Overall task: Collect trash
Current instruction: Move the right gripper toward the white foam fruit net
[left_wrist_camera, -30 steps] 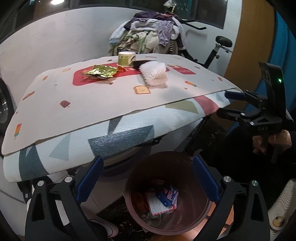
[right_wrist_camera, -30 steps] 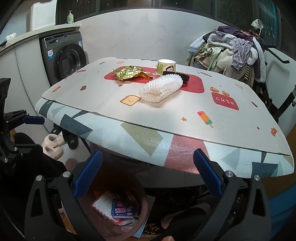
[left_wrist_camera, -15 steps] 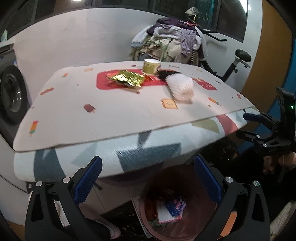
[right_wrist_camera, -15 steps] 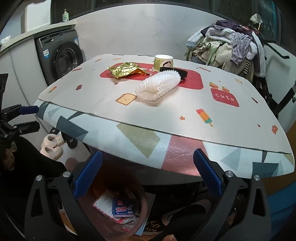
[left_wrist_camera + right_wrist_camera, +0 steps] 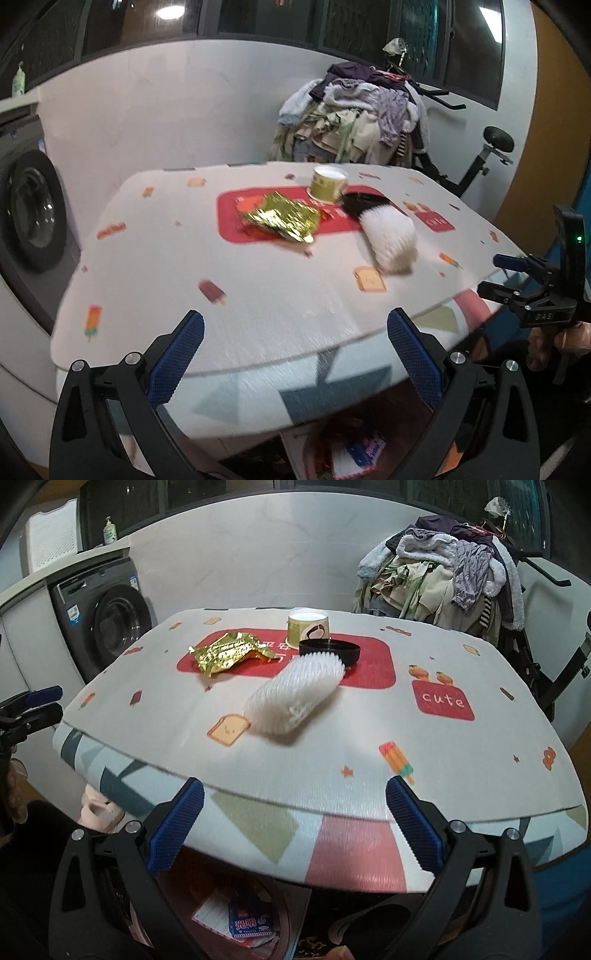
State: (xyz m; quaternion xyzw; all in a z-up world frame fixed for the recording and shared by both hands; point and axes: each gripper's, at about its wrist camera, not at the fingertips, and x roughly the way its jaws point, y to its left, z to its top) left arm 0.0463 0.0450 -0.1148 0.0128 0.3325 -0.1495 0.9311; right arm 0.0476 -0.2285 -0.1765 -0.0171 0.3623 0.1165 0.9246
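Observation:
On the patterned table (image 5: 266, 295) (image 5: 369, 746) lie a crumpled gold wrapper (image 5: 282, 219) (image 5: 229, 653), a white foam net sleeve (image 5: 389, 238) (image 5: 295, 699), a yellow paper cup (image 5: 328, 184) (image 5: 308, 629) and a black lid (image 5: 364, 201) (image 5: 330, 650). Under the table's near edge stands a brown trash bin (image 5: 354, 450) (image 5: 236, 919) with packaging inside. My left gripper (image 5: 295, 354) is open and empty, level with the near table edge. My right gripper (image 5: 295, 827) is open and empty too; it also shows at the right edge of the left wrist view (image 5: 517, 273).
A washing machine (image 5: 107, 627) (image 5: 29, 210) stands left of the table. A heap of clothes (image 5: 443, 572) (image 5: 354, 114) on an exercise bike rises behind it. Slippers (image 5: 99, 808) lie on the floor at the left. A hand (image 5: 550, 339) holds the right gripper.
Both grippers have risen and moved toward the table. The bin has dropped toward the bottom of both views, and the table top now fills them. Both grippers stayed open.

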